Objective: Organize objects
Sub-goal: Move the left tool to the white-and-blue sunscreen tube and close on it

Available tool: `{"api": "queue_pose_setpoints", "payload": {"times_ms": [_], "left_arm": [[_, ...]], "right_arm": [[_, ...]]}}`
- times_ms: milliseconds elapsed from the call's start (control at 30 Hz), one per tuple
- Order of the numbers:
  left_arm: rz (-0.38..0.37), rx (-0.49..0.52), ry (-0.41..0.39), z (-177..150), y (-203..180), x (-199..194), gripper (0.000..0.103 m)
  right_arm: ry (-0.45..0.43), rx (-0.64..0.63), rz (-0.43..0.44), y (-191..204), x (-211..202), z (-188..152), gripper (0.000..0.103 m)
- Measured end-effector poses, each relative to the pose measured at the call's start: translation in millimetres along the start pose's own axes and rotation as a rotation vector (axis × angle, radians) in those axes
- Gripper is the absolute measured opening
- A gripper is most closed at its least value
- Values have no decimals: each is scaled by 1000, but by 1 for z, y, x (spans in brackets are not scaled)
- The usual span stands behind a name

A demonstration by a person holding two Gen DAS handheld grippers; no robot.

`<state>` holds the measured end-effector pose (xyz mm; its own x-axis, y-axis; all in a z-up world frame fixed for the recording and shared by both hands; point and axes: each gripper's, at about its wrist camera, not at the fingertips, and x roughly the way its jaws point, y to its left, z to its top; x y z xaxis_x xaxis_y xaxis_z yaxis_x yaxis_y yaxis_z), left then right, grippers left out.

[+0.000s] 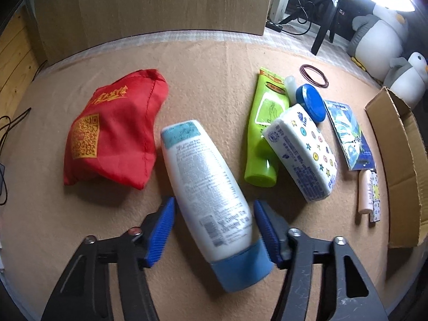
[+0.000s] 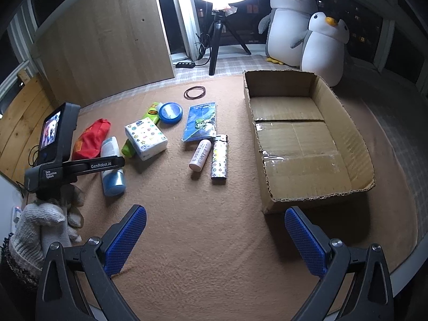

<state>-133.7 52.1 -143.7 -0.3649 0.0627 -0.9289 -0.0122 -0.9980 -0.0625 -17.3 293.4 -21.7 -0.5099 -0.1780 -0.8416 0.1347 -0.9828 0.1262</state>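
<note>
A white bottle with a blue cap (image 1: 208, 182) lies on the tan mat between the pads of my left gripper (image 1: 214, 227). The jaws are spread wider than the bottle, the right pad touching near the cap. It also shows in the right wrist view (image 2: 112, 165). My right gripper (image 2: 215, 238) is open and empty above bare mat, left of an open cardboard box (image 2: 307, 144). On the mat lie a red pouch (image 1: 112, 131), a green tube (image 1: 263, 131), a tissue pack (image 1: 303, 152), a blue-lidded jar (image 1: 311, 101), a blue packet (image 1: 347, 133), a pink bottle (image 2: 200, 155) and a patterned lighter (image 2: 220, 160).
Dark hair bands (image 2: 195, 92) lie at the mat's far edge. Two plush penguins (image 2: 307, 32) stand behind the box. A ring light on a tripod (image 2: 219, 32) and a wooden panel (image 2: 107, 42) stand at the back.
</note>
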Motion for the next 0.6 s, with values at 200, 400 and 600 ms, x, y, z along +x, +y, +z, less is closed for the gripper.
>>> {"api": "queue_pose_setpoints", "payload": {"times_ms": [200, 400, 600], "left_arm": [[-36, -16, 17, -13, 1, 0, 49], [-49, -22, 17, -32, 0, -5, 48], [-84, -41, 32, -57, -4, -14, 48]], "right_arm": [[4, 4, 2, -1, 0, -1, 102], [4, -8, 8, 1, 1, -3, 102], [17, -22, 26, 7, 6, -6, 102]]}}
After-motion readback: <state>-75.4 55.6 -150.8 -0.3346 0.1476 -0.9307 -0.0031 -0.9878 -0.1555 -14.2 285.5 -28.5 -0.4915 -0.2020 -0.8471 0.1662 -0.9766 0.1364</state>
